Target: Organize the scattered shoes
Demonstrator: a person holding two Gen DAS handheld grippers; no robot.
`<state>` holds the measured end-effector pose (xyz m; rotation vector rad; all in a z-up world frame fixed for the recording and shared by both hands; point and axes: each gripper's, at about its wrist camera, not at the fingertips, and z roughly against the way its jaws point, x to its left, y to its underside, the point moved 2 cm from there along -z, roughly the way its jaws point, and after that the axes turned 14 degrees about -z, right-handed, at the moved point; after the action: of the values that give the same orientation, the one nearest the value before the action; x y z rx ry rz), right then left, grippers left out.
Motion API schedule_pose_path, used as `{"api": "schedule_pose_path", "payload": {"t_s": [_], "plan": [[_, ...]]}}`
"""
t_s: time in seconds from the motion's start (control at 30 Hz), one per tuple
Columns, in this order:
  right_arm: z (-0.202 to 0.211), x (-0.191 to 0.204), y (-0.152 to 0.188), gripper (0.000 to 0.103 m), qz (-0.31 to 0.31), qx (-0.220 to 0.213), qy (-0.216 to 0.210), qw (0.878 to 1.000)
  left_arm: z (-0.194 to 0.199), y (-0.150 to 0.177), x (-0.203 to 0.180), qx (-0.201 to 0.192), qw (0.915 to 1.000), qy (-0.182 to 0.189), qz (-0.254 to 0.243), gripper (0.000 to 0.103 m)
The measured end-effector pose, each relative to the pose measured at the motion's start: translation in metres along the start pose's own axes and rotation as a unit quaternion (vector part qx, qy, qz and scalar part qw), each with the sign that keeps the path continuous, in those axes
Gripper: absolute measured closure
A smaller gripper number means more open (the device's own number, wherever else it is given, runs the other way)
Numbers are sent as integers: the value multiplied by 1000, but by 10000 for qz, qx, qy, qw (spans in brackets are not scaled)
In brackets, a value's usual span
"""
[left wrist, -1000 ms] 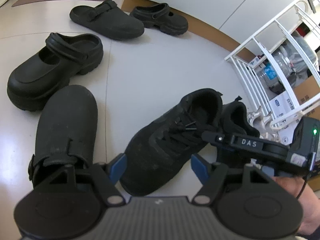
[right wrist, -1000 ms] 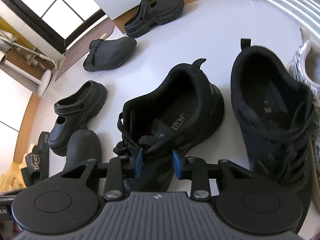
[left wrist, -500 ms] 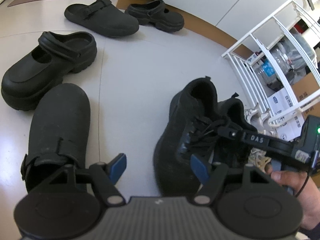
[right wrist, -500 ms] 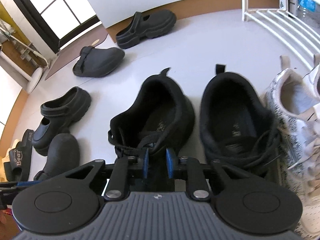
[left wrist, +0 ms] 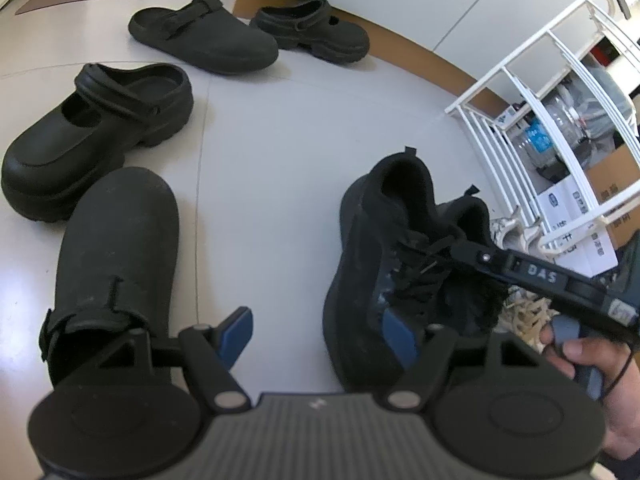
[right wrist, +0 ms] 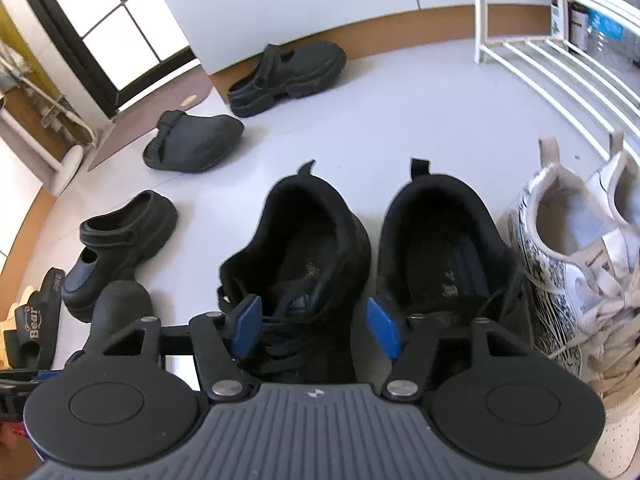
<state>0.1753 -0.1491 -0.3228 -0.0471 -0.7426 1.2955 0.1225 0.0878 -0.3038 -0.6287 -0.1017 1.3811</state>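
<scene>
Two black lace-up sneakers stand side by side on the pale floor, heels away from me: the left one (right wrist: 304, 240) and the right one (right wrist: 440, 248). My right gripper (right wrist: 314, 322) hovers over the left sneaker's laces. Its jaws are opening, and the blue pads stand clear on either side of the tongue. In the left wrist view that same sneaker (left wrist: 372, 248) lies right of centre, with one right-gripper finger (left wrist: 500, 260) reaching over its laces. My left gripper (left wrist: 316, 332) is open and empty above bare floor, between this sneaker and a flat black clog (left wrist: 116, 248).
A white patterned sneaker pair (right wrist: 560, 240) stands right of the black pair, before a white wire rack (left wrist: 520, 92). A chunky strap clog (left wrist: 92, 136), another flat clog (left wrist: 204, 36) and a second chunky clog (left wrist: 312, 28) are scattered. Slides (right wrist: 36, 320) lie far left. A hand (left wrist: 592, 360) grips the right tool.
The right gripper, shut on the left sneaker's laces, swung that shoe parallel to its mate, then spread its jaws and let go. The left gripper stayed put.
</scene>
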Motion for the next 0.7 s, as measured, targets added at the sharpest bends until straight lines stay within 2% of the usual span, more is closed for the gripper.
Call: {"api": "schedule_pose_path", "payload": {"t_s": [0.07, 0.17, 0.7], "plan": [[-2, 2, 2, 21, 69, 23, 15, 10000, -1, -1, 0, 10, 10000, -27, -5, 28], [-9, 4, 5, 17, 127, 159, 28, 9998, -1, -1, 0, 31, 10000, -73, -26, 26], [-41, 15, 18, 14, 353, 542, 277, 9975, -5, -2, 12, 167, 9997, -183, -51, 25]]}}
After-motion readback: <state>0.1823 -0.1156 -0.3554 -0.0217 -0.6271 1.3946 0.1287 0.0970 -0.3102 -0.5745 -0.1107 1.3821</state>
